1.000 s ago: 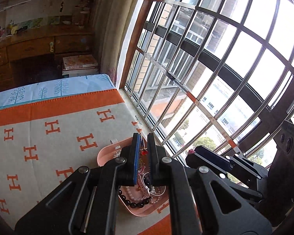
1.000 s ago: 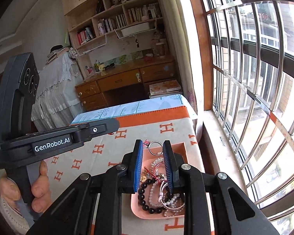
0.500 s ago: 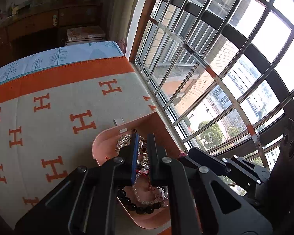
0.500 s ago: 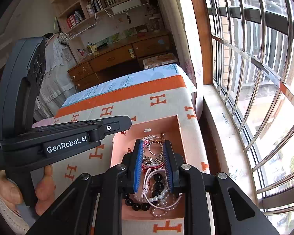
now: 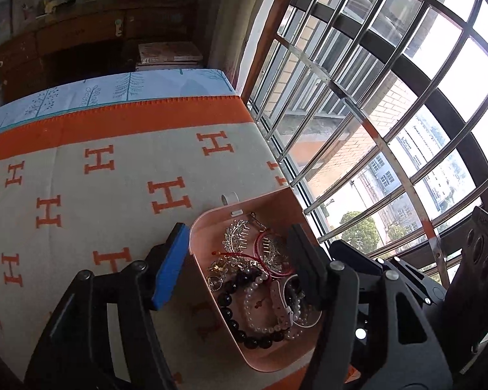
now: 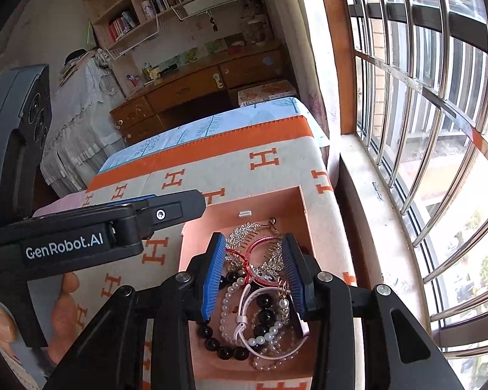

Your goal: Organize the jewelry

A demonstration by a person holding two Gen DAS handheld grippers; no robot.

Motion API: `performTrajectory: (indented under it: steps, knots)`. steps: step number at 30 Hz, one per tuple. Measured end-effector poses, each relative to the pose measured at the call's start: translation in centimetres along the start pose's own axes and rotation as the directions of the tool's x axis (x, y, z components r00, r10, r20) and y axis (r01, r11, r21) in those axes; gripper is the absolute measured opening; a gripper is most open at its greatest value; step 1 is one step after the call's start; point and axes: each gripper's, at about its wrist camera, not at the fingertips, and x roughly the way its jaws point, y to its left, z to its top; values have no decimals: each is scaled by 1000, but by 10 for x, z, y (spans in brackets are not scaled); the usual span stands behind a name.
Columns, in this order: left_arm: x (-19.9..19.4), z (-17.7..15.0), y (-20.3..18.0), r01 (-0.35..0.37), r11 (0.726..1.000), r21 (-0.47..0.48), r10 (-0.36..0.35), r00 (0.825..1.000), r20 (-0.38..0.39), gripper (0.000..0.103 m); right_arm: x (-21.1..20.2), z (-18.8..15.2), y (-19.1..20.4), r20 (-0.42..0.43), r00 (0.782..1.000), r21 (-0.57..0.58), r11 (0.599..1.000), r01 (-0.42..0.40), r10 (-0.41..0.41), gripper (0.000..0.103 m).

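Hovering over shallow pink plastic tray [image 6: 276, 206]: right gripper [image 6: 253, 274], blue-padded fingers [image 6: 214, 273] parted moderately, nothing held. Below: black bead bracelet [image 6: 226, 346], white pearl strand [image 6: 226, 305], red bangle [image 6: 260, 256], silver leaf hair comb [image 6: 244, 232], all tangled in tray. Left gripper [image 5: 240, 265] spread wide, straddling tray's left wall [image 5: 200, 260], gripping nothing. Tray sits on cream-and-orange H-patterned blanket [image 5: 114, 188] near barred window [image 5: 390, 113]. Wooden dresser [image 6: 195, 89] beyond.

The left gripper [image 5: 237, 266] was spread wide, angled downward; the right gripper [image 6: 253, 276] hung beside it, jaws parted.
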Motion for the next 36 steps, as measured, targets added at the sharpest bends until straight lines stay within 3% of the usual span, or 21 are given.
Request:
performTrajectory:
  steps: [9,19,22,27,32,33,36]
  knots:
    - [-43,-26,10,-45,999,-5,45,997,56,60,-20,-18,19,-5,1000,-37,999,2,-2,37]
    - [-89,-85,42,-192,979,-73,198,976,86,60,-28,-55,41,-46,999,-66,998,4,-7,37]
    - [-105,-103,50,-245,964,-101,255,962,102,60,-34,-65,45,-48,999,-70,998,-2,-1,37]
    - [-137,-128,53,-350,929,-123,365,921,136,60,-54,-80,56,-47,999,-82,996,-16,12,43]
    - [-167,-140,48,-491,859,-148,509,850,134,74,-87,-87,80,-22,999,-123,992,-35,32,51]
    - [-173,-142,46,-496,854,-156,516,846,136,75,-95,-88,84,-13,999,-127,991,-41,40,56]
    - [-193,-149,41,-461,871,-170,487,857,171,77,-120,-90,99,34,998,-148,988,-40,45,66]
